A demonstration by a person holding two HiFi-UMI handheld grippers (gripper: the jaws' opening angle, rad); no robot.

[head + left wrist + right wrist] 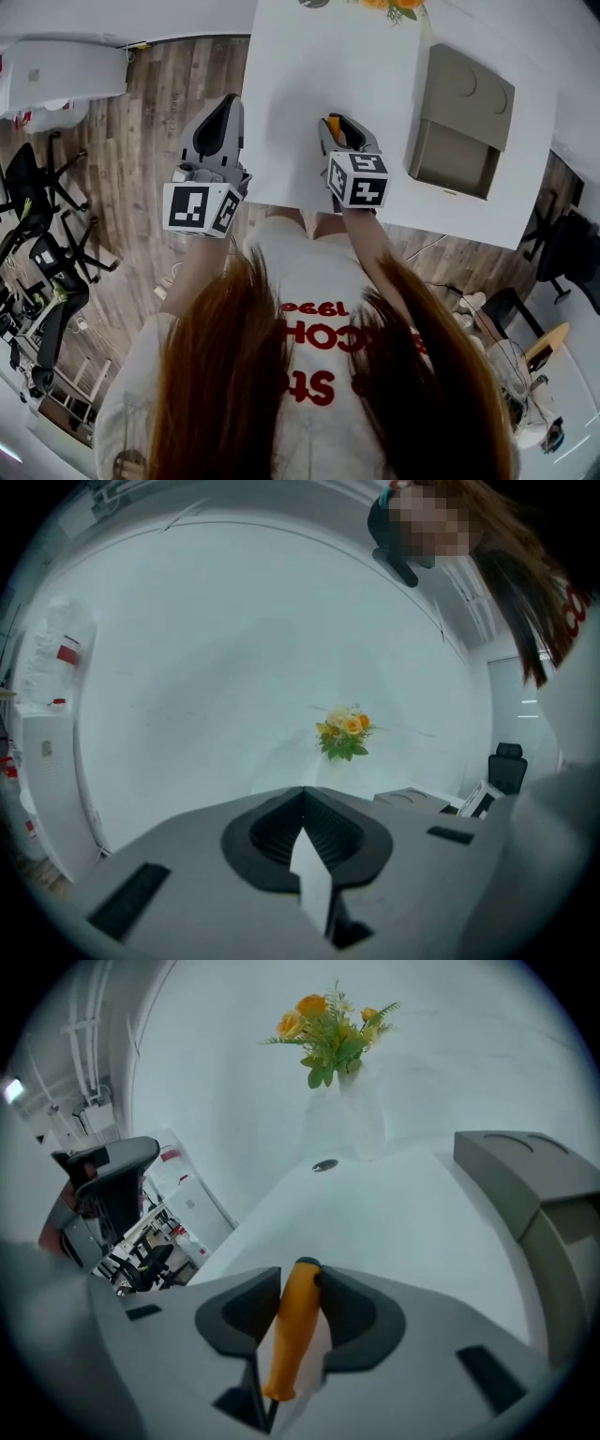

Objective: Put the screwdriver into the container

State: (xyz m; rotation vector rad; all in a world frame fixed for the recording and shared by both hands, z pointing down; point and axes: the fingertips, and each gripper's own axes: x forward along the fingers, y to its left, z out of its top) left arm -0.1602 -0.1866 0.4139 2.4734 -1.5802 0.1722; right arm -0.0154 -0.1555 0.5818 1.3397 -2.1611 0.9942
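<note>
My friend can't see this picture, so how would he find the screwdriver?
Find the big white table. At its near edge, the right gripper holds the screwdriver between its jaws. Its bright orange handle sets it apart from the grey jaws and the greyish container nearby.

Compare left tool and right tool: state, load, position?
The left tool has its jaws together and empty; the right tool grips the orange screwdriver by its handle. The left tool hangs over the floor beside the table; the right tool is above the table. Both are grey, carry a marker cube and point forward.
</note>
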